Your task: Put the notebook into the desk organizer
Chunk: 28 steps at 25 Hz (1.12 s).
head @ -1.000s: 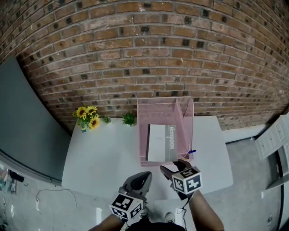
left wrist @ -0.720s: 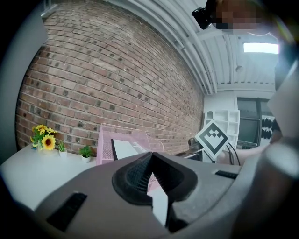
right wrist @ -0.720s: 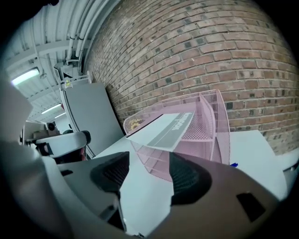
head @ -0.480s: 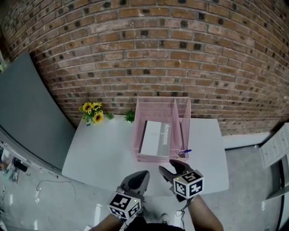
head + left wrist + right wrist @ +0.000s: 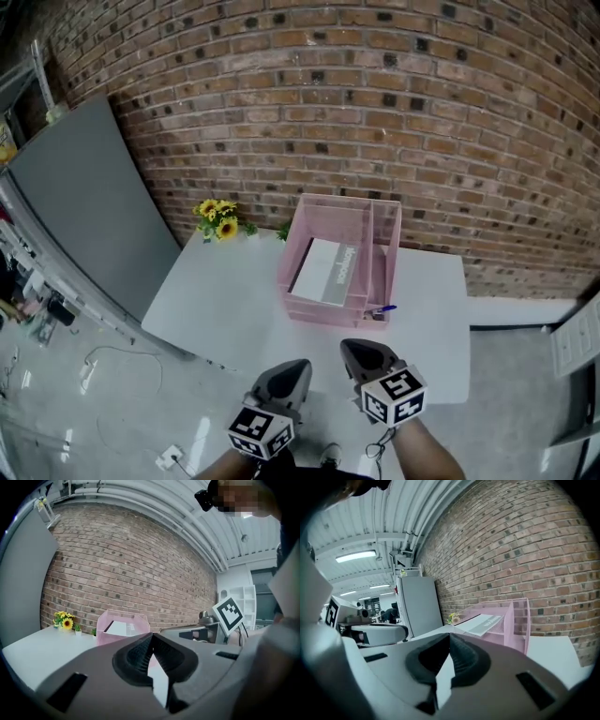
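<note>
Both hand-held grippers have drawn back from the pink desk organizer (image 5: 323,314) since the earlier frames, and the whole scene now sits farther off in the head view. The right hand-held gripper (image 5: 361,349) stood with its jaws apart a moment ago; they have just been closing and now meet at the tips with nothing between them, as the right gripper view shows (image 5: 449,637). The left hand-held gripper (image 5: 295,367) is likewise closed tip to tip and empty (image 5: 151,637). Both are held side by side, a little apart, near the bottom of the head view, with forearms entering from the lower edge. Each points roughly level toward the white bench (image 5: 225,300) and touches nothing. The notebook (image 5: 328,270) lies tilted inside the organizer's wide left compartment, well apart from both grippers. A blue pen (image 5: 382,309) shows at the organizer's front right corner. Sunflowers (image 5: 217,213) stand at the bench's far left, against the brick wall (image 5: 375,112).
</note>
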{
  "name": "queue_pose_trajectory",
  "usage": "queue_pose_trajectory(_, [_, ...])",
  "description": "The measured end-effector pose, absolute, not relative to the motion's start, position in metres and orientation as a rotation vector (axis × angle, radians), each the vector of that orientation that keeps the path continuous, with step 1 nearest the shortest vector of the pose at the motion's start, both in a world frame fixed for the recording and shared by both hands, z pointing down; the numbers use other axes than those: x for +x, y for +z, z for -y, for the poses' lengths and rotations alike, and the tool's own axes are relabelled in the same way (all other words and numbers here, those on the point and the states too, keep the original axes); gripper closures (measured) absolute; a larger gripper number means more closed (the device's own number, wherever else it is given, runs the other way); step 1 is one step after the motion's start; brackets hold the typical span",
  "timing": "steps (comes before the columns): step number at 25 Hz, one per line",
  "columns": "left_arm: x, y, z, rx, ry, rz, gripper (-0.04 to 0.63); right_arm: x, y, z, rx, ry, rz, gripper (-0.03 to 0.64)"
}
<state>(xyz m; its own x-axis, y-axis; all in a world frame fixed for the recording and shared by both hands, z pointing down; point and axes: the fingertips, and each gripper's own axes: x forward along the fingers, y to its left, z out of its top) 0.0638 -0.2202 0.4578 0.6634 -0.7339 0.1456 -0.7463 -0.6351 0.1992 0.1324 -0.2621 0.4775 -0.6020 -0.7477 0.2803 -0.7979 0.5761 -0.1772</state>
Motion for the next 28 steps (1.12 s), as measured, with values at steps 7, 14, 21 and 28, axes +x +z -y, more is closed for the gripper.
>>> queue_pose_trajectory(7, [0.049,0.459,0.190,2.604,0.101,1.265,0.591,0.106,0.478,0.234,1.208,0.405,2.687,0.614])
queue_pose_trajectory(14, [0.003,0.463,0.172,2.593,0.085,1.290,0.591,0.058,0.485,0.216,1.181,0.430,2.699,0.614])
queue_pose_trajectory(21, [-0.071,0.459,0.144,2.618,0.059,1.241,0.591,-0.008,0.476,0.185,1.268,0.415,2.669,0.614])
queue_pose_trajectory(28, [-0.126,0.457,0.107,2.690,0.054,1.118,0.591,-0.049,0.466,0.137,1.431,0.366,2.594,0.614])
